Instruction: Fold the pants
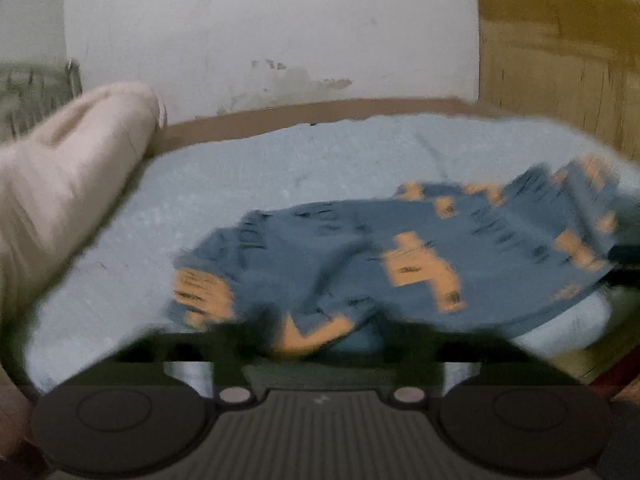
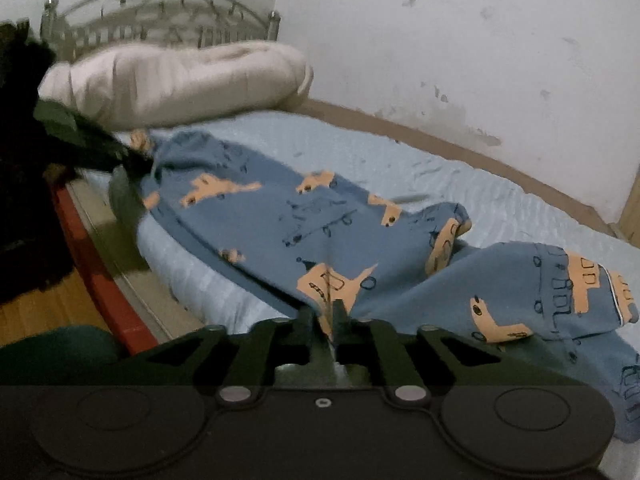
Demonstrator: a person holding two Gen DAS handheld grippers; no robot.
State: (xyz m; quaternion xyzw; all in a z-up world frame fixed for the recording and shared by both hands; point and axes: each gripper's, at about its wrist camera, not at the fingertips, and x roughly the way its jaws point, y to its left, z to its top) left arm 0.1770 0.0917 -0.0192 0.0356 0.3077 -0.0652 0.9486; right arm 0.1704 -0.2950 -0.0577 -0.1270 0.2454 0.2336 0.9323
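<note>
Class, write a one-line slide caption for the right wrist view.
Right gripper pinches blue vehicle-print pants on a bed.

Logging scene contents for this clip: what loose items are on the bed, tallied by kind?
Pants: 1
Pillow: 1
Total: 2, both on the sheet.

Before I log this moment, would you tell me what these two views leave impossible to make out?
- Left wrist view: motion blur smears the pants; the left gripper fingertips cannot be traced, nor any touch on cloth.
- Left wrist view: the pillow is cut by the frame edge.
- Right wrist view: the right gripper covers the pinched fold; pants run past the right edge.
- Right wrist view: the dark shape at left is blurred, unidentifiable.
</note>
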